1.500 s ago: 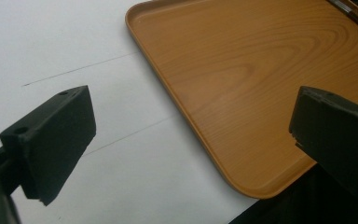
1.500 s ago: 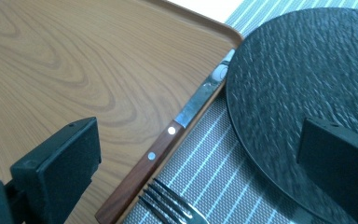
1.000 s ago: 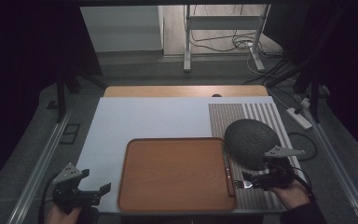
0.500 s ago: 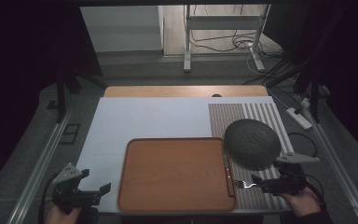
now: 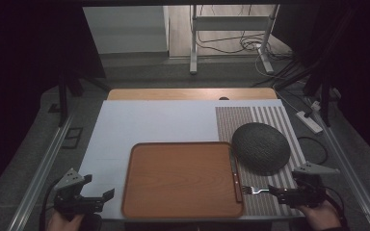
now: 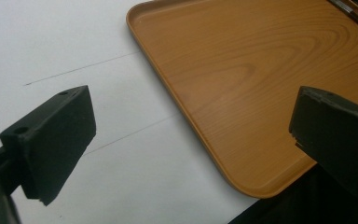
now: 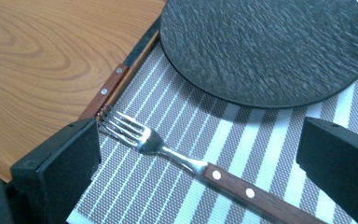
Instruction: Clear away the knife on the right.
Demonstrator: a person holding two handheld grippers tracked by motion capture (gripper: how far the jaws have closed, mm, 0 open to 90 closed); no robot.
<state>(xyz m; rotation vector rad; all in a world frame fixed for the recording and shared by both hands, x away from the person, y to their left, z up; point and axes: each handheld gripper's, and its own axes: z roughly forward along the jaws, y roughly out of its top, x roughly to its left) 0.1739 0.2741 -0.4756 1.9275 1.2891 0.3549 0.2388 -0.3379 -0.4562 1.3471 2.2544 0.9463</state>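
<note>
On the striped mat (image 7: 242, 140), beside the tray (image 5: 183, 178), lies my fork (image 7: 186, 161), loose between the right gripper (image 7: 200, 172)'s wide-open fingers. Light, stiff, slippery at the steel; I'd pinch its wooden handle. Left gripper (image 6: 186, 140) gapes empty.

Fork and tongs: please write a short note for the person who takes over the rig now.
Left tongs: open, idle at the near left corner of the tray.
Right tongs: open, jaws either side of the fork, not gripping it.
Fork lies flat on the striped mat, tines toward the tray; the knife lies along the tray's right edge; the dark plate sits on the mat behind.
Done: the approach to the fork.
Left: probably close on the fork handle and lift.
</note>
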